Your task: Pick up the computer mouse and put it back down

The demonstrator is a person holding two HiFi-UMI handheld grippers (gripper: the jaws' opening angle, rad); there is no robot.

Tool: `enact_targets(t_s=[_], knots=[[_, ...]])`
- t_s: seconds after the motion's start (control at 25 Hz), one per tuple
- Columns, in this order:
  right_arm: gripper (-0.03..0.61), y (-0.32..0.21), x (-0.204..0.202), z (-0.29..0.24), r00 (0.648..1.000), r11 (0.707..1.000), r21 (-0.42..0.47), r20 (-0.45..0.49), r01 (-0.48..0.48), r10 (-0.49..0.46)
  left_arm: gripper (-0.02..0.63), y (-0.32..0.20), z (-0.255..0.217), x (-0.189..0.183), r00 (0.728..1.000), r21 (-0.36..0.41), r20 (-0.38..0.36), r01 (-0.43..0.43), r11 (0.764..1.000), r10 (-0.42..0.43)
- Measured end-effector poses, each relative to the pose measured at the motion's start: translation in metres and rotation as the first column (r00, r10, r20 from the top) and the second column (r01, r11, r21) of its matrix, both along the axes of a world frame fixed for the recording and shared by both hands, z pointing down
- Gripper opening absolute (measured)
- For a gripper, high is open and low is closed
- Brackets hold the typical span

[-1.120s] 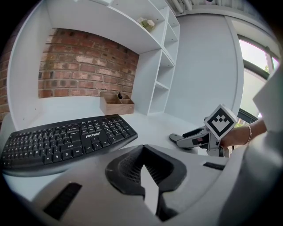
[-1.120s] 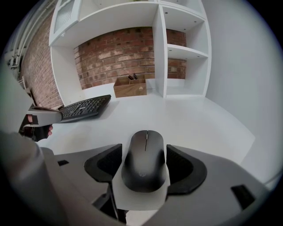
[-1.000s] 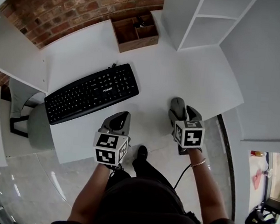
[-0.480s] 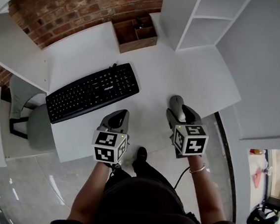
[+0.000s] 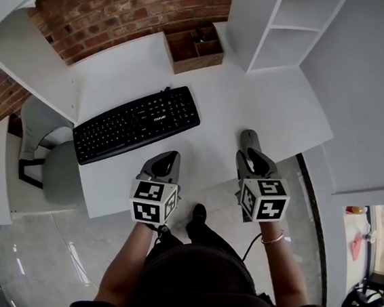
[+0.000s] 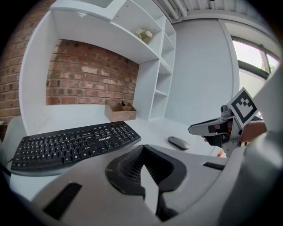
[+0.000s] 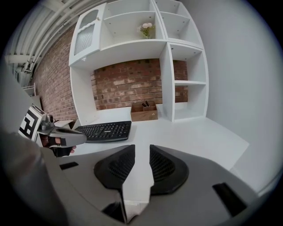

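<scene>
The right gripper (image 7: 141,149) holds nothing. Its jaws are closing on a narrow gap through which only the bare desk (image 7: 199,132) shows. The left gripper (image 6: 142,153) is clenched, its pads meeting with nothing between them, and it hovers near the desk's front edge. In the head view, the computer mouse (image 5: 249,140) lies flat on the desk just ahead of the right gripper. It is free of both grippers and well to the right of the black keyboard (image 5: 137,124). A wooden organiser box (image 5: 196,46) stands farther back by the brick wall.

The mouse looks like a slim, low, grey shell of hard plastic, so it is probably light, stiff and fairly slippery. Its rounded top gives the pads little to bite, and a pinch on the crown would likely slide off. The better hold is across its two long flanks, about mid-length and low near the desk, with the jaws first opened wider than the body. No cable is visible, so nothing should tug at it. A gentle squeeze should be enough, since a hard one risks pressing the buttons.
</scene>
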State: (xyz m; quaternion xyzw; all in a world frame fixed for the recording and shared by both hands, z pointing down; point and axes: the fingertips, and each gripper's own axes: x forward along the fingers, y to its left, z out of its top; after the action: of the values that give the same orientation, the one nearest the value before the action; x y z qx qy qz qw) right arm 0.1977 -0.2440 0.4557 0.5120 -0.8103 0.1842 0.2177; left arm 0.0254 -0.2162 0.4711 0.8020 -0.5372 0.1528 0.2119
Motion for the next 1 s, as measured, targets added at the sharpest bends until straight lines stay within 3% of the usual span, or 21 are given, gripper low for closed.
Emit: enact_targets(t_s=[0.36,1.0], knots=[[0.022,0.023,-0.012,-0.022,1.0,0.998,0.055,0.01,0.011,-0.012,0.009,0.021,-0.009,-0.017,0.999,0.018,0.011,0.04,0.999,-0.04],[0.005,0.059,-0.034,-0.046,0.998,0.99,0.133,0.056,0.036,-0.043,0.009,0.051,-0.029,-0.047,0.995,0.073,-0.009,0.097,0.993,-0.097]])
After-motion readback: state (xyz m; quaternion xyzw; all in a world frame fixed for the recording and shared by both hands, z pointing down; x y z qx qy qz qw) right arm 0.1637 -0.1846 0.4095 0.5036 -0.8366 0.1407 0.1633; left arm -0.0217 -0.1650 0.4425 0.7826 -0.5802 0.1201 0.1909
